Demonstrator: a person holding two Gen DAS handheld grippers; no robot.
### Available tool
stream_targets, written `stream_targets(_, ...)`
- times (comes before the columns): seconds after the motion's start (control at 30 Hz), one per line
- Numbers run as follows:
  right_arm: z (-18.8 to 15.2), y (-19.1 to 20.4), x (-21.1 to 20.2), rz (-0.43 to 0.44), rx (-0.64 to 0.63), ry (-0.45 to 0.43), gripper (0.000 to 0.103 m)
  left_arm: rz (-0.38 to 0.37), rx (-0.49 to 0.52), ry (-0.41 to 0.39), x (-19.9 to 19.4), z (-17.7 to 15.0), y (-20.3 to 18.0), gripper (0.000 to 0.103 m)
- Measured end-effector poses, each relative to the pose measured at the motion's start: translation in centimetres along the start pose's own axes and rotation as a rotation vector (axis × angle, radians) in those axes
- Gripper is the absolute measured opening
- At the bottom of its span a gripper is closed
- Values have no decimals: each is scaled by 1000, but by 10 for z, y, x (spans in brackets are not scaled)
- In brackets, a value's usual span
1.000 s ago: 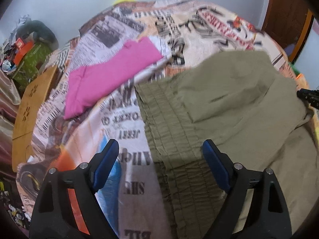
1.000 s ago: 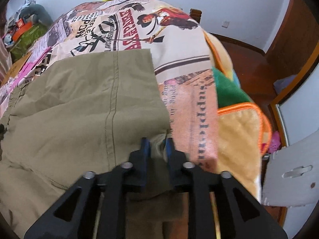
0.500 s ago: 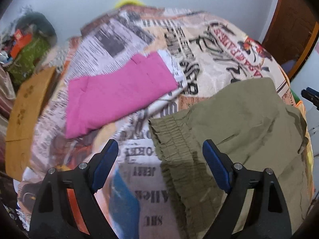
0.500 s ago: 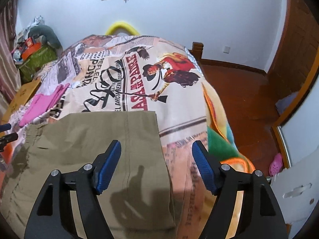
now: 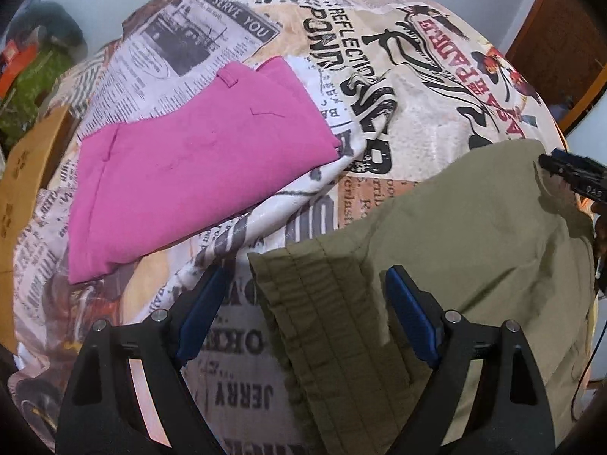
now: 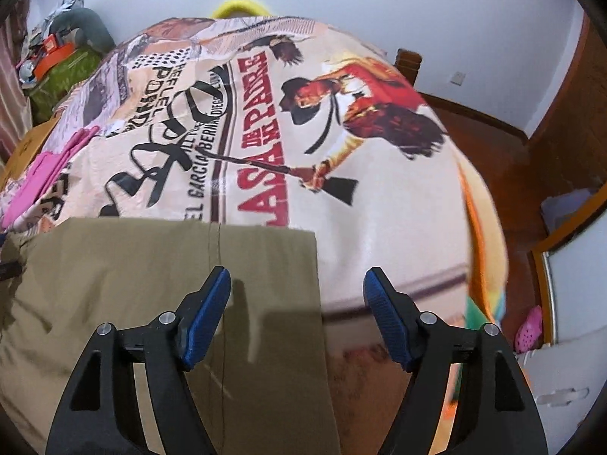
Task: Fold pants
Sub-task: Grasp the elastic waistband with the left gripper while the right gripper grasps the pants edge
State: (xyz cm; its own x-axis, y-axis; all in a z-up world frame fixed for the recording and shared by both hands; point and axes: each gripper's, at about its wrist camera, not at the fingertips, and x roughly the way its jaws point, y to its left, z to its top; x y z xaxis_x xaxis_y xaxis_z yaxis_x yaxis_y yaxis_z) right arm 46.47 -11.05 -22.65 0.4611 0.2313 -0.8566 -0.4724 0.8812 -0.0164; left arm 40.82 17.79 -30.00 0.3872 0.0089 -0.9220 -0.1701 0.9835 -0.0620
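The olive pants (image 5: pixel 466 250) are laid folded on the printed bedspread (image 5: pixel 398 87). Both the left gripper (image 5: pixel 303 299) and right gripper (image 6: pixel 294 299) are held released above them, apparently without contact.

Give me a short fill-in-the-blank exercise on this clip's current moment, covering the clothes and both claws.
1. The pants lying under both claws are ____ in colour.
2. The folded garment beside them on the bedspread is ____.
3. The left claw has its jaws ____.
4. The right claw holds ____.

Missing words: olive green; pink; open; nothing
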Motion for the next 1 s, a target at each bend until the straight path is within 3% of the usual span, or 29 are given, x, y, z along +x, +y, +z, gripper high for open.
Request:
stream_targets(0.1,3,-1,13,15,15,6,60,-31,-4,-7,3,1,2,78)
stream_targets(0.13,3,-1,15,20,13,5,57,-35,10,-13,2,0,1,70)
stream_targets(0.2,3,1,16,20,6,-3,42,-31,34,-17,2,0,-3,66)
stream_targets(0.27,3,2,18,38,13,7,19,-13,47,-23,1,0,-6,62)
stream_targets(0.33,2,6,19,14,1,8,14,2,49,-30,0,1,-8,58)
stream_targets(0.7,7,8,-20,-23,0,-97,3,28,40,-114,-37,10,-10,52)
stream_targets(1.0,33,8,-100,-42,38,-309,2,68,46,-259,-98,20,-17,52)
